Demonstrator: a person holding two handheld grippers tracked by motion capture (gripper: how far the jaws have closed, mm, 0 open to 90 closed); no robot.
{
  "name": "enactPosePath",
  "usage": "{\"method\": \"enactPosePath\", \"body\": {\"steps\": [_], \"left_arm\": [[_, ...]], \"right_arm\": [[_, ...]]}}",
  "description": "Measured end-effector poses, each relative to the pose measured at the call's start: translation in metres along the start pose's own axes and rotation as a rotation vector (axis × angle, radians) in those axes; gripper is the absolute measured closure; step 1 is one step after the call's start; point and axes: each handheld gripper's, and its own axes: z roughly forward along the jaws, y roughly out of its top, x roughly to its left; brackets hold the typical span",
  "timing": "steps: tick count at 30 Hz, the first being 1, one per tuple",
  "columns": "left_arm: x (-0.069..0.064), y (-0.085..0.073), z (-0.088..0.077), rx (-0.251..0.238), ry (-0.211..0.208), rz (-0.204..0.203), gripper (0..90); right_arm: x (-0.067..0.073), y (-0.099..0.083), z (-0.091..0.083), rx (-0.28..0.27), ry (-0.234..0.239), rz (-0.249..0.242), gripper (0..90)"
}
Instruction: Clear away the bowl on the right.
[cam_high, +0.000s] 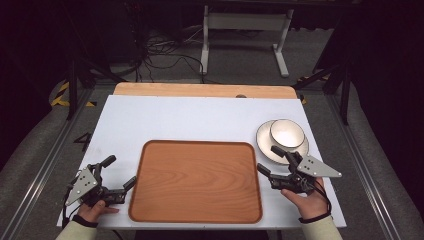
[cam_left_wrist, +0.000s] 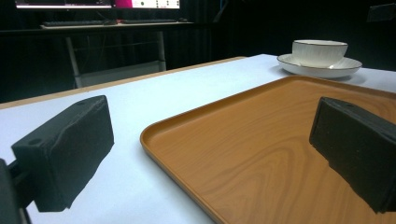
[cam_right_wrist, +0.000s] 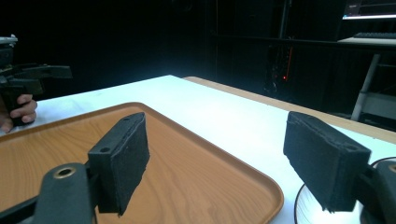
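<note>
Left tongs (cam_high: 119, 173) agape at tray (cam_high: 196, 216) edge; right tongs (cam_high: 270, 159) agape beside saucer (cam_high: 263, 142).

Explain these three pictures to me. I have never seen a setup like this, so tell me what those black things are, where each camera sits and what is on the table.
No robot here: a person holds a hand tool with two black jaws in each hand, the left gripper and the right gripper. One camera looks down from above; the other two ride on the grippers and look along their jaws. On the white table lie a wooden tray with nothing on it and a white bowl on a plate. Both grippers are open and hold nothing.
</note>
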Motion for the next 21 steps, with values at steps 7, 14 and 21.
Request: {"method": "enactPosePath", "body": {"steps": [7, 14, 21], "left_arm": [[0.000, 0.000, 0.000, 0.000, 0.000, 0.000, 0.3], [0.000, 0.000, 0.000, 0.000, 0.000, 0.002, 0.3], [0.000, 0.000, 0.000, -0.002, 0.000, 0.001, 0.3]], "right_arm": [[0.000, 0.014, -0.001, 0.005, -0.007, -0.013, 23.4], [-0.001, 0.022, 0.000, 0.007, 0.021, 0.036, 24.1], [-0.006, 0.030, 0.000, 0.002, 0.006, 0.017, 24.1]]}}
